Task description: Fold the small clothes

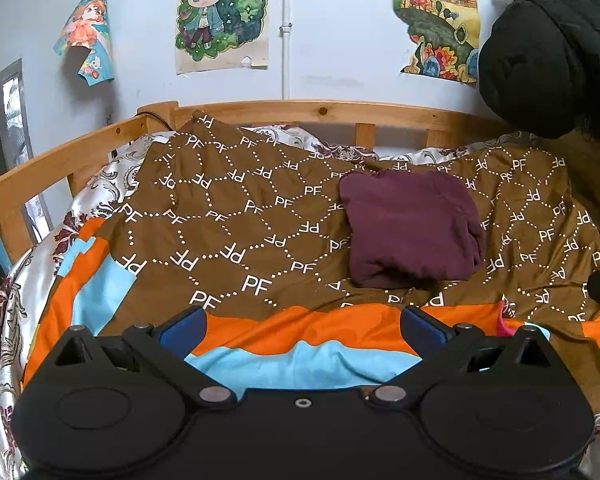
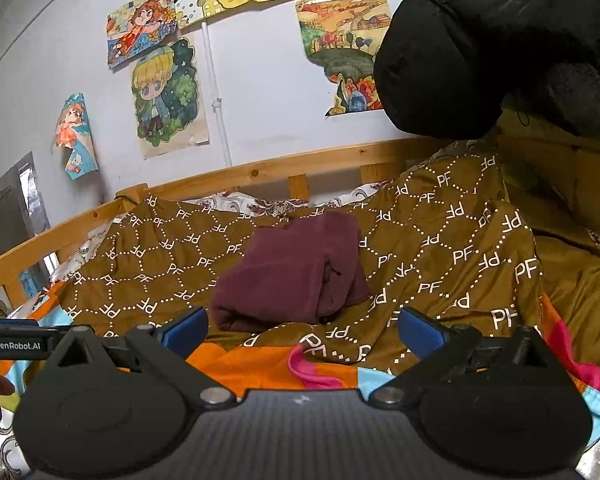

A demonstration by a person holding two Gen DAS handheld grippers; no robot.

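A maroon garment point(image 1: 412, 228) lies folded into a compact bundle on the brown "PF" patterned cloth point(image 1: 236, 216) spread over the bed. It also shows in the right wrist view point(image 2: 296, 272), ahead of the fingers. My left gripper point(image 1: 302, 326) is open and empty, hovering over the orange and light-blue edge of the cloth, nearer than the bundle and to its left. My right gripper point(image 2: 302, 328) is open and empty, just short of the bundle's near edge. The left gripper's body point(image 2: 18, 344) shows at the left edge of the right wrist view.
A wooden bed rail point(image 1: 320, 110) runs along the far and left sides. A black padded jacket point(image 1: 556, 48) hangs at the upper right. Drawings point(image 1: 220, 12) hang on the wall. A floral satin sheet point(image 1: 4, 340) lies under the cloth at left.
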